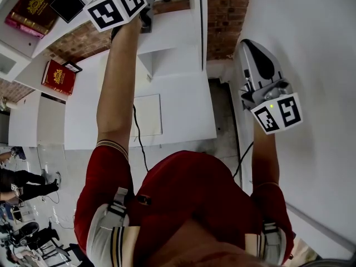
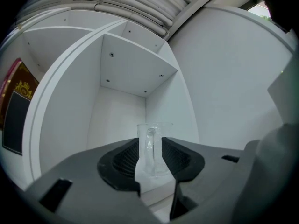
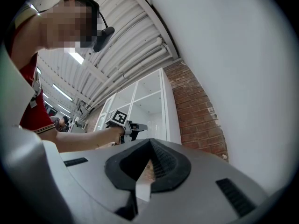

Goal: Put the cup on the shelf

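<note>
1. A plain white wall [image 1: 311,49] runs along the right of the shelf [image 1: 183,110], and a strip of brick wall [image 1: 225,15] shows between the two.
2. The shelf is a tall white unit of open compartments. The compartment [image 2: 117,120] in front of the left gripper has white side walls and a white board for a top.
3. The person, in a red shirt [image 1: 189,204], stands facing the shelf. The left arm [image 1: 117,88] is stretched out to it and the right arm is kept back beside the white wall.
4. The right gripper [image 3: 150,146] is held well off the shelf's right side and tilted a little upward. Its jaws are clenched, meeting at the tips with nothing between them.
5. The left gripper [image 2: 149,143] reaches into the shelf compartment, roughly level. Its jaws are released, spread apart on either side of the cup and not clamping it.
6. Two red books with gold emblems, one [image 1: 58,77] lower and one [image 1: 30,10] higher, stand in compartments toward the left of the shelf. A black panel [image 1: 67,3] is just beside the higher one.
7. The cup [image 2: 150,134] is clear glass with a handle. It stands upright on the floor of the shelf compartment, towards its front, between the open left jaws.
</note>
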{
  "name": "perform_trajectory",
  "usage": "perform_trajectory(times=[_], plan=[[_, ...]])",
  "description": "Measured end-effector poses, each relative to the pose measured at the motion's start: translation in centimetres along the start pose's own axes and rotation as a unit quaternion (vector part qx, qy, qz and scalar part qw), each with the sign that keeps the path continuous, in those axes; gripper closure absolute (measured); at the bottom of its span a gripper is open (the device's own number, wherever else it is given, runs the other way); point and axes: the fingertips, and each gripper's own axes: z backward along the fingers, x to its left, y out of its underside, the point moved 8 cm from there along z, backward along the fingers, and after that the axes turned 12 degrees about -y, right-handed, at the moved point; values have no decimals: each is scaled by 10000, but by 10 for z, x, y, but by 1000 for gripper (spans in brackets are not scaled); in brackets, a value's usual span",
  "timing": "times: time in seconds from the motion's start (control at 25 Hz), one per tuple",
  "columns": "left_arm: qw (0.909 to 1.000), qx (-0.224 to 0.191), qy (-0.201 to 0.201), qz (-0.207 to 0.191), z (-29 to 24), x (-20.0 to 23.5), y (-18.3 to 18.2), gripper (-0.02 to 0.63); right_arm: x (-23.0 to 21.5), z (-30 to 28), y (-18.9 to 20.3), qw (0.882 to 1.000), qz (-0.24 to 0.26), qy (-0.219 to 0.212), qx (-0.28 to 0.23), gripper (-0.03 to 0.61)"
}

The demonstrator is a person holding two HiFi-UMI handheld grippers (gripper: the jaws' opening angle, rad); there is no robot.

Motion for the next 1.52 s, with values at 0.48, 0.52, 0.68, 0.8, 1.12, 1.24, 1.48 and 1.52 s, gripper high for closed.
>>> perform_trajectory(times=[0.48,0.52,0.68,0.8,1.12,1.24,1.48,1.52], plan=[[9981,-531,-31,-320,33,10,-6,453,6,-11,-4,10000,-3,-48,15,581],[9979,-573,6,-303,38,10,-6,453,8,-12,-4,10000,-5,-63,10,581],[9971,-697,211,-209,63,11,-3,453,16,-19,-3,9999,-20,-147,10,581],[9962,-747,419,-160,83,10,2,453,23,-26,-1,9997,-54,-216,23,581],[9906,-860,1065,1,138,3,25,494,46,-37,3,9992,-143,-365,-29,581],[9887,-892,1198,101,158,5,36,557,55,-41,5,9990,-188,-395,-42,581],[9870,-842,1362,120,191,2,55,603,75,-44,8,9987,-279,-433,-64,581],[9868,-844,1376,133,197,1,58,606,78,-43,9,9986,-293,-437,-68,581]])
